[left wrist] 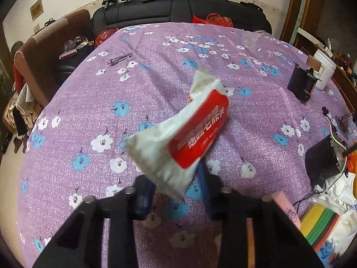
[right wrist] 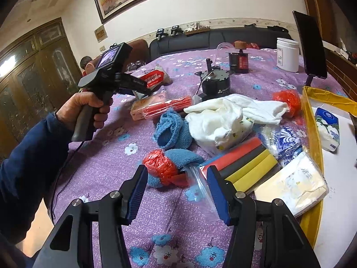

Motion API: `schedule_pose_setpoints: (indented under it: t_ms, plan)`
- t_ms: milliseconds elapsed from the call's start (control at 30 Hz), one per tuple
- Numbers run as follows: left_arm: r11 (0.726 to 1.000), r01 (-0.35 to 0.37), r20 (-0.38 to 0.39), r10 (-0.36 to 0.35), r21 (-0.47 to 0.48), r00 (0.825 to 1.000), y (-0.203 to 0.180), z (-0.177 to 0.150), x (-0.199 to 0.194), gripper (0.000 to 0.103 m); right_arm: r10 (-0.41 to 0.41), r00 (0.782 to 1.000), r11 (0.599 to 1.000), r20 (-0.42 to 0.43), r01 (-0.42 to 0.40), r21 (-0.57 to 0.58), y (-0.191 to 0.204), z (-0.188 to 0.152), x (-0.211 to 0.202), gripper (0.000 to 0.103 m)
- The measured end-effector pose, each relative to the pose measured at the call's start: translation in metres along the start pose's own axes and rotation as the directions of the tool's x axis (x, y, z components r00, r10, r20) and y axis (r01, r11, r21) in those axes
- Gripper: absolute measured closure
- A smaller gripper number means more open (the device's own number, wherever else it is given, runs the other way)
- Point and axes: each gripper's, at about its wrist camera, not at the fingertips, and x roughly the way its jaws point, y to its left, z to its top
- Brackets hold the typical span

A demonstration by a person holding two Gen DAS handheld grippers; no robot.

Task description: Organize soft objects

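Left gripper (left wrist: 176,185) gripping wipes pack (left wrist: 178,138), table (left wrist: 89,102)

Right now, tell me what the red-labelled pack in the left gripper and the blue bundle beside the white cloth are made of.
Red-labelled pack: apparently thin, slightly glossy plastic film; it crumples and sags in the left gripper. Blue bundle: looks like matte knitted or terry cloth, nubby and folded softly.

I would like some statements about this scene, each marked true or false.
1. The left gripper holds a wet-wipe pack. True.
2. The right gripper is shut on a blue cloth. False: its fingers stand open, holding nothing.
3. The tablecloth is purple with flowers. True.
4. The foam strips lie in the yellow box. False: they lie on the tablecloth beside it.
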Motion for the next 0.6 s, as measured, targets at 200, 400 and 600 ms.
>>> schedule_pose_setpoints:
  t_ms: [200,400,600]
  plan:
    - [0.998,0.055,0.014,-0.054,-0.01,0.998,0.012,-0.014,-0.022,0.095,0.003,1.0,1.0,-0.011,-0.003,0.029,-0.006,0.001,0.001,0.043]
    - [0.995,0.096,0.029,-0.096,-0.003,0.995,0.022,-0.055,-0.069,0.094,0.028,0.999,0.999,-0.024,-0.026,0.045,-0.005,0.003,-0.002,0.043]
    - [0.996,0.086,0.07,-0.088,0.024,0.994,0.029,-0.127,-0.126,0.094,0.093,0.995,0.995,-0.025,-0.092,0.033,0.005,0.025,-0.008,0.043]
